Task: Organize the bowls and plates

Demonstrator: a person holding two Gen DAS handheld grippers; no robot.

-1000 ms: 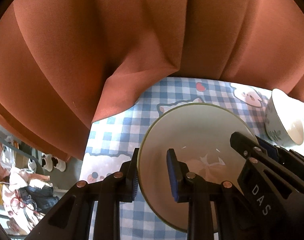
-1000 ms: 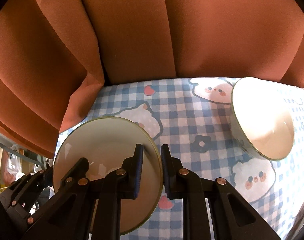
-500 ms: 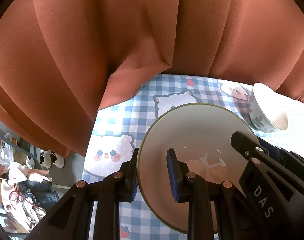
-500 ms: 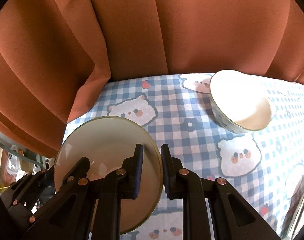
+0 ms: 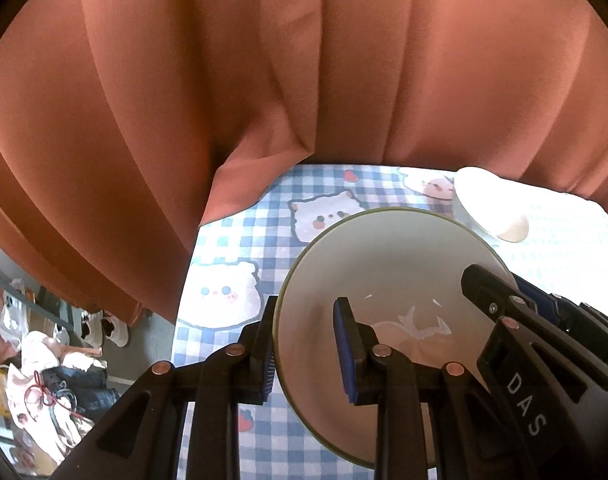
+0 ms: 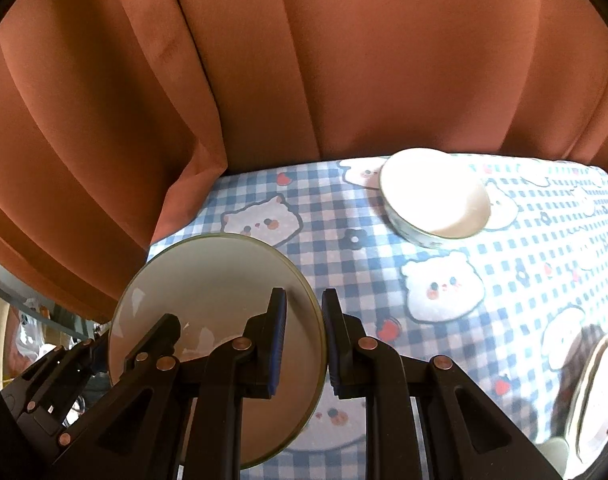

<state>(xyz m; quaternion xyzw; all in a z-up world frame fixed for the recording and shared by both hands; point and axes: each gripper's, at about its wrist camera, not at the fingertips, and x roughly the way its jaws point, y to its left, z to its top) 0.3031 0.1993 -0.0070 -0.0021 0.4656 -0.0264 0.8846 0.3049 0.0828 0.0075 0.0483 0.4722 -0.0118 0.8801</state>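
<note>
A: How do the grippers stand?

B: The left gripper (image 5: pixel 304 344) is clamped on the left rim of the plate (image 5: pixel 388 264), one finger under the rim, the other over the face. The right gripper (image 6: pixel 304 336) pinches the right rim of the same plate (image 6: pixel 208 280), its fingers nearly together with the rim between them. Each gripper shows in the other's view at the far side of the plate.

A: Where is the plate?

B: It is held tilted above the near left part of the table (image 6: pixel 344 264), clear of the checked cloth.

A: What edges matter?

B: The left edge of the table lies just left of the plate, with the floor (image 5: pixel 144 344) below it. The orange curtain (image 6: pixel 304 60) hangs along the back edge, and one fold drapes over the back left corner. Bare cloth lies between the plate and the bowl (image 6: pixel 436 196), and more in front of the bowl.

A: The count?

B: One held plate. One white bowl (image 5: pixel 488 208), upright near the back edge, well apart from the plate. At the right edge of the right view is more white crockery (image 6: pixel 596 400), too cut off to count. On the floor lie shoes (image 5: pixel 104 322) and clothes (image 5: pixel 56 376).
</note>
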